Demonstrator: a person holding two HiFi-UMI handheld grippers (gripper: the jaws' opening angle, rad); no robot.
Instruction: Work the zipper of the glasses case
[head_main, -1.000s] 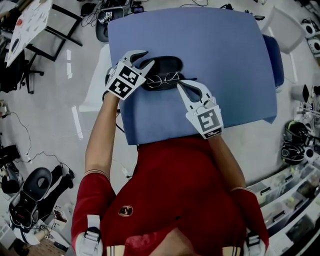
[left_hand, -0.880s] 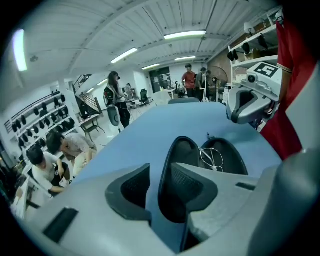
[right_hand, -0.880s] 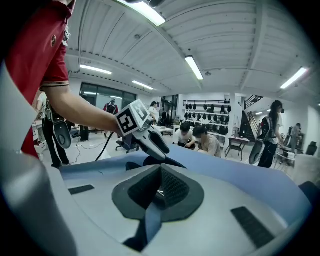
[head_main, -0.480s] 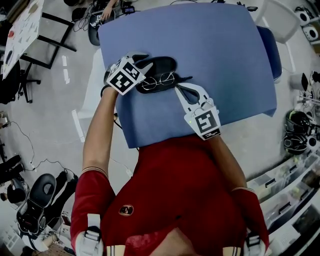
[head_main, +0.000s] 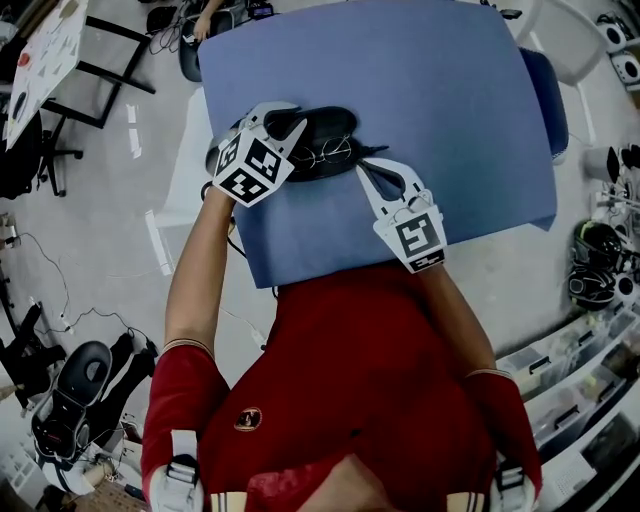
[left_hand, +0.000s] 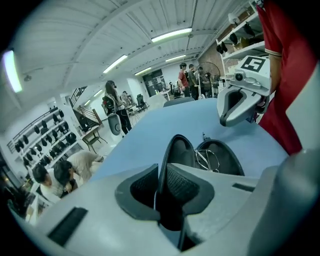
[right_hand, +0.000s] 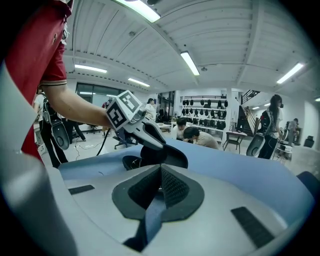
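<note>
The black glasses case (head_main: 322, 126) lies open on the blue table (head_main: 450, 100), with wire-rimmed glasses (head_main: 326, 153) in its near half. In the left gripper view the lid (left_hand: 180, 150) stands up beside the base (left_hand: 227, 159) and the glasses (left_hand: 206, 160). My left gripper (head_main: 297, 116) (left_hand: 160, 187) is closing, its pads pressing on the lid's thin rim at the case's left end. My right gripper (head_main: 362, 169) (right_hand: 160, 185) is shut with nothing in it, just right of the case and apart from it. The zipper pull (left_hand: 203, 136) sticks up at the case's far end.
The table's near edge (head_main: 330, 270) runs close to my red-shirted body. Chairs and cables stand on the floor at the left (head_main: 60, 120). Shelves with bins (head_main: 590, 380) line the right. Several people sit or stand in the room behind (right_hand: 200, 135).
My left gripper's jaws have come together on the case lid's rim. The right gripper stays shut and has hardly moved. The view has shifted slightly.
</note>
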